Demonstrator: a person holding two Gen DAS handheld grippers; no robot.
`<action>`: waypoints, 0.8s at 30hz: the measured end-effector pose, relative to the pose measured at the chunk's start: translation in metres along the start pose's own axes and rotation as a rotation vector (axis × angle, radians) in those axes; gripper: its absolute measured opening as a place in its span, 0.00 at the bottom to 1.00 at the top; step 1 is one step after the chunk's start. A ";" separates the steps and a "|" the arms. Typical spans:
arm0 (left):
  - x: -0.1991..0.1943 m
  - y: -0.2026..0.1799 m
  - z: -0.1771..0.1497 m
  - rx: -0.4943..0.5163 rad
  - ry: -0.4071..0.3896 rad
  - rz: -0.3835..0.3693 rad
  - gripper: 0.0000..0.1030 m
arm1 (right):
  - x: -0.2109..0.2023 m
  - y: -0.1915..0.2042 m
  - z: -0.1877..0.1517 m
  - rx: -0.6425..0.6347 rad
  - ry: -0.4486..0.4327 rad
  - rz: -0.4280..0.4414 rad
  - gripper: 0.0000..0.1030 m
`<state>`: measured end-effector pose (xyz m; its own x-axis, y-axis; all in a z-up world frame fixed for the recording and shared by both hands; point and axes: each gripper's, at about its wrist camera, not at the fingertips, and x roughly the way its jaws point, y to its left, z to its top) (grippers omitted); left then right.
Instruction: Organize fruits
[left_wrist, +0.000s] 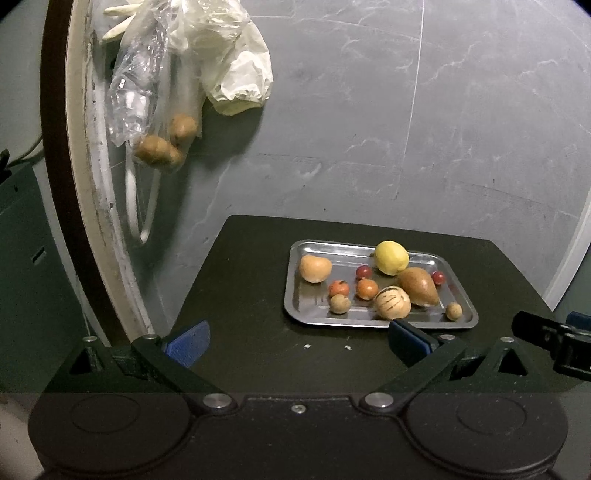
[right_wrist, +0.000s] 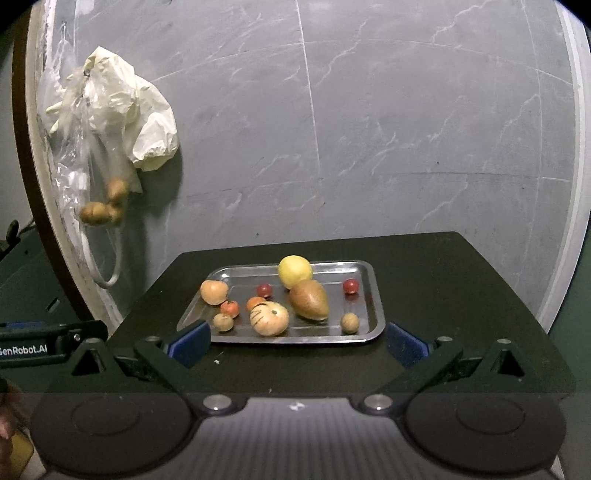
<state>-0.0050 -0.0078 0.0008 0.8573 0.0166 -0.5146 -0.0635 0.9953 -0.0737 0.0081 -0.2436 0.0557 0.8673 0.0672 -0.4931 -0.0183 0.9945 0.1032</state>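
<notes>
So both claws are hanging out wide open over the near edge of the dark tabletop (left_wrist: 258, 280), gripping nothing at all: the left claw (left_wrist: 297, 341) is sitting low in its own view with the metal tray (left_wrist: 310, 314) off to the right of center, and the right claw (right_wrist: 297, 341) is framing the tray (right_wrist: 376, 306) almost dead center, blue pads just short of its front corners. All the fruit is lying loose in that tray: a yellow lemon (right_wrist: 294, 272) at the back, a brown pear-shaped one (right_wrist: 309, 299) leaning right in front of it, a pale striped round fruit (right_wrist: 269, 318) near the front (looks like a little melon), a peach-colored one (right_wrist: 213, 291) at the left end, two small red ones (right_wrist: 350, 285), a couple of small orange ones (right_wrist: 229, 308) and two small tan balls (right_wrist: 349, 322) by the front rim. In the upper left of both views, plastic bags (left_wrist: 207, 55) are hanging against the gray marbled wall (left_wrist: 443, 129), one clear bag holding a few brown potatoes (left_wrist: 162, 146).
</notes>
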 end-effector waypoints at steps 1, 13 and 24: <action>-0.001 0.003 -0.001 0.002 -0.002 -0.003 0.99 | -0.002 0.002 -0.001 0.001 -0.001 -0.002 1.00; -0.009 0.018 -0.007 0.010 -0.004 -0.038 0.99 | -0.015 0.020 -0.011 -0.015 0.010 -0.038 1.00; -0.015 0.022 -0.014 0.025 0.002 -0.028 0.99 | -0.025 0.022 -0.019 -0.020 0.015 -0.061 1.00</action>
<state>-0.0265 0.0127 -0.0049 0.8577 -0.0117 -0.5139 -0.0267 0.9974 -0.0672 -0.0231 -0.2217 0.0543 0.8596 0.0078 -0.5109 0.0237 0.9982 0.0552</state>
